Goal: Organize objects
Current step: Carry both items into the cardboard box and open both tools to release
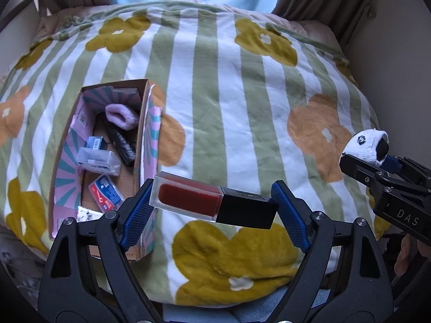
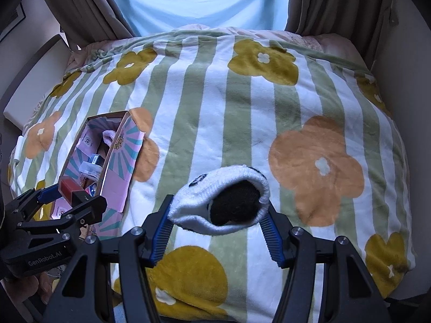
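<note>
step: carrying to box (image 1: 140,145) | left gripper (image 1: 212,204) clamps lip-gloss tube (image 1: 215,202) | right gripper (image 2: 218,215) clamps sock roll (image 2: 221,202) | next: position over box, release

The left gripper (image 1: 212,207) sits at the lower centre of its own view, its blue-padded fingers (image 1: 137,212) closed from both sides on a held item; in the right wrist view it shows at lower left. The right gripper (image 2: 218,215) fills the lower centre of its view, fingers (image 2: 272,231) likewise clamped on a load
</note>
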`<state>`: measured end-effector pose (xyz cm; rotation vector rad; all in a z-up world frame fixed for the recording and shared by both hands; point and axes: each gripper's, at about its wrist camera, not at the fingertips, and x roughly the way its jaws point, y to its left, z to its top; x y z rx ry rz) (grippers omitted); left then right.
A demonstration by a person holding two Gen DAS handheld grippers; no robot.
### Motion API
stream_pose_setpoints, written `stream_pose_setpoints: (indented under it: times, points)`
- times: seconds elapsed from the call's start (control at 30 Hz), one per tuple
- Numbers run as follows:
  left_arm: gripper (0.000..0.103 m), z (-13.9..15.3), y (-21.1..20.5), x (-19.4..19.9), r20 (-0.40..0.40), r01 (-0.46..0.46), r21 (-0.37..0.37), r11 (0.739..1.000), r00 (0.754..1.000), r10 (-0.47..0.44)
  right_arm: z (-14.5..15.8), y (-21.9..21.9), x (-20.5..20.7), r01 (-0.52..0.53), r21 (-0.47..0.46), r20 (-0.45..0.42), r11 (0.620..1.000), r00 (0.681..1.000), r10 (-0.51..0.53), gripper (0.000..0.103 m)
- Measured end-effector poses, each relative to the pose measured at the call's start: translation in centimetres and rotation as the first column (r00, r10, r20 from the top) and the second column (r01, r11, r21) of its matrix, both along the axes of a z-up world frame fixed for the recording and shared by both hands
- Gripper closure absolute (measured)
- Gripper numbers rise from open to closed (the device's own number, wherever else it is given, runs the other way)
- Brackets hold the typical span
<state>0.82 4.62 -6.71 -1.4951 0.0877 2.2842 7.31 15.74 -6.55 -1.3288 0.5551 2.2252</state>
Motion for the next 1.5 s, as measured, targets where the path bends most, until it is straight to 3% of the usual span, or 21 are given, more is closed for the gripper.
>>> stream_pose_setpoints:
  times: [0.4, 0.57, 0.77, 1.0, 1.17, 1.33, 1.5]
  points:
    - [0.019, 1.3, -7.4, -1.7, -0.009, -0.202, 0.023, 0.979, 0.979, 0.203, 1.8, -2.9, -7.4, -0.208, 0.014, -0.029, 0.978, 0.978, 0.209, 0.047]
    - [0.019, 0.7, -11.6, -2.0, 0.007, -0.315, 0.015, 0.949, 0.949, 0.315, 1.7, -4.5, -11.3, -0.318, 0.002, -0.021, 0.948, 0.948, 0.318, 0.047]
    - [0.019, -1.1, -16.0, -2.3, 0.052, -0.449, 0.021, 0.893, 0.893, 0.448, 0.5, -6.5, -16.8, -0.450, -0.010, 0.013, 0.893, 0.893, 0.450, 0.047]
    - [0.019, -5.0, -18.0, -3.4, 0.120, -0.543, 0.002, 0.840, 0.834, 0.539, -2.9, -8.9, -24.2, -0.596, -0.027, 0.075, 0.803, 0.799, 0.596, 0.047]
    - [0.019, -8.5, -18.1, -4.4, 0.184, -0.586, -0.021, 0.810, 0.794, 0.579, -6.9, -10.5, -28.6, -0.653, -0.081, 0.111, 0.753, 0.745, 0.658, 0.047]
    - [0.019, -11.3, -17.2, -5.2, 0.226, -0.602, -0.041, 0.797, 0.772, 0.595, -11.5, -11.5, -31.0, -0.673, -0.145, 0.142, 0.726, 0.712, 0.688, 0.047]
    - [0.019, -13.3, -16.3, -5.6, 0.253, -0.610, -0.062, 0.790, 0.756, 0.604, -13.8, -11.9, -32.0, -0.677, -0.180, 0.147, 0.713, 0.699, 0.700, 0.047]
